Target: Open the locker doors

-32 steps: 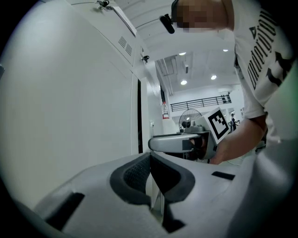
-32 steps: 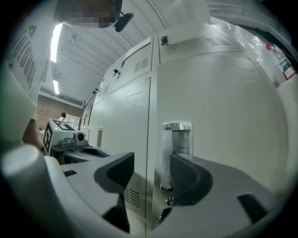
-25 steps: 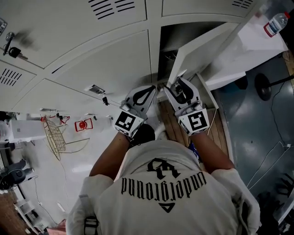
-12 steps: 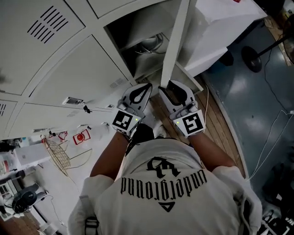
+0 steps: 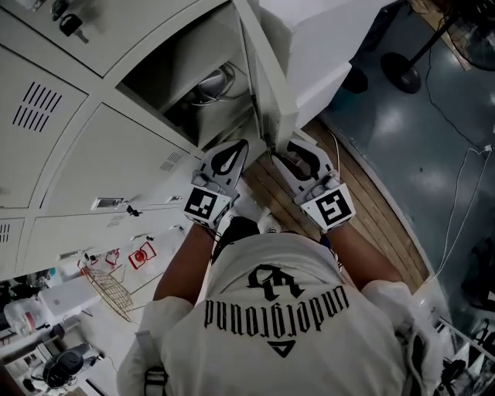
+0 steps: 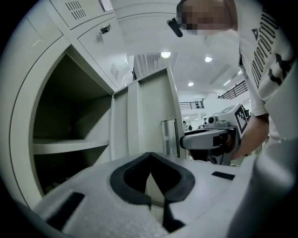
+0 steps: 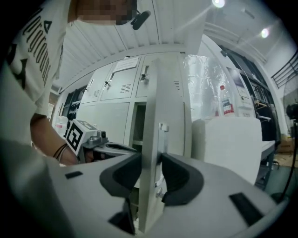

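Swung out further than a second back, that locker door (image 5: 267,85) now shows you only its thin edge at top centre of the head view. Before, you saw more of its face off toward the upper right.

Sweeping across from the far left: the neighbouring locker doors (image 5: 100,155) are all shut, one with keys (image 5: 66,23) hanging in the lock up in the corner. So I'd say there's plenty of task left.

Next over, the open compartment (image 5: 193,69) is far more exposed than it was, with something pale lying inside that I can't make out.

Your left gripper (image 5: 234,148) sits just below it, centre-left, tongs together on nothing. As far as I can tell it's beside the door, not touching it.

Then comes the door edge, with your right gripper (image 5: 282,147) right on it. Those tongs were gaping a second ago; now they're clamped on both faces of the edge, next to the latch plate (image 7: 159,132).

That's the real change. You've got a proper hold, so this door looks basically open and you're steering the swing. Off to the right there's only the wooden floor strip (image 5: 363,209).
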`<state>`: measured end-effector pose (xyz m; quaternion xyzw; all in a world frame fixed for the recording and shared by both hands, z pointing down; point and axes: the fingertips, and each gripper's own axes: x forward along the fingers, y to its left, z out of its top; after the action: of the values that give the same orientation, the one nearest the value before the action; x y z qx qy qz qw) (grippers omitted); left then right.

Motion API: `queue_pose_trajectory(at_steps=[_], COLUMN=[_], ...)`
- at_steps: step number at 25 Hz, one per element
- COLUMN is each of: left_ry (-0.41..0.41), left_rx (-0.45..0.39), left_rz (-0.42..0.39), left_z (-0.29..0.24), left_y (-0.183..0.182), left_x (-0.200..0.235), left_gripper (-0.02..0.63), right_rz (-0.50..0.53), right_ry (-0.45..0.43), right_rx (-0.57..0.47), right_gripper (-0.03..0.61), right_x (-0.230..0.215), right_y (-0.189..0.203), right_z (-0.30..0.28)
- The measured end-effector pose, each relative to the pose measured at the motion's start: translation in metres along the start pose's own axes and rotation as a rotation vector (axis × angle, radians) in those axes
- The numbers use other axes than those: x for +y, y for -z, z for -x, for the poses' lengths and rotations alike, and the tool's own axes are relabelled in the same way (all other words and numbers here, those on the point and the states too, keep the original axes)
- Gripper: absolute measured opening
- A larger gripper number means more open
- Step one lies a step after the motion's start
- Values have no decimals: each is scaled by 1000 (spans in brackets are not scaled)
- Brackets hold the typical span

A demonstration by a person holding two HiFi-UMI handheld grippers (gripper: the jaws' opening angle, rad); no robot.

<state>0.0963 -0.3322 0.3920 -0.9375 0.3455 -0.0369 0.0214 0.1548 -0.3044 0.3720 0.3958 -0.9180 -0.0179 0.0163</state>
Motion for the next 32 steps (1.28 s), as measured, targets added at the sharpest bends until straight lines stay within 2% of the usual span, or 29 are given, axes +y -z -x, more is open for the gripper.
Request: queue_pose_trajectory(at_steps=[5, 11, 17, 29, 32], left_ry=[30, 52, 53, 22, 8], left_rx=[-2, 4, -14, -16, -21], left_rz=[-2, -6, -53, -55, -56], left_z=[-15, -24, -23, -9, -4], left_y=[-2, -4, -3, -6, -8], left_x=[-10, -16, -15, -11, -10], left_gripper=[8, 8, 8, 8, 8], right_rz=[25, 41, 33, 50, 57], right_ry=[37, 141, 192, 223, 235], right_rx=[1, 9, 10, 12, 2], right_gripper=[121, 95, 95, 103, 134], right_x=[-45, -105, -144, -156, -154], right_y=[9, 14, 15, 15, 11], right_z=[25, 43, 46, 45, 47])
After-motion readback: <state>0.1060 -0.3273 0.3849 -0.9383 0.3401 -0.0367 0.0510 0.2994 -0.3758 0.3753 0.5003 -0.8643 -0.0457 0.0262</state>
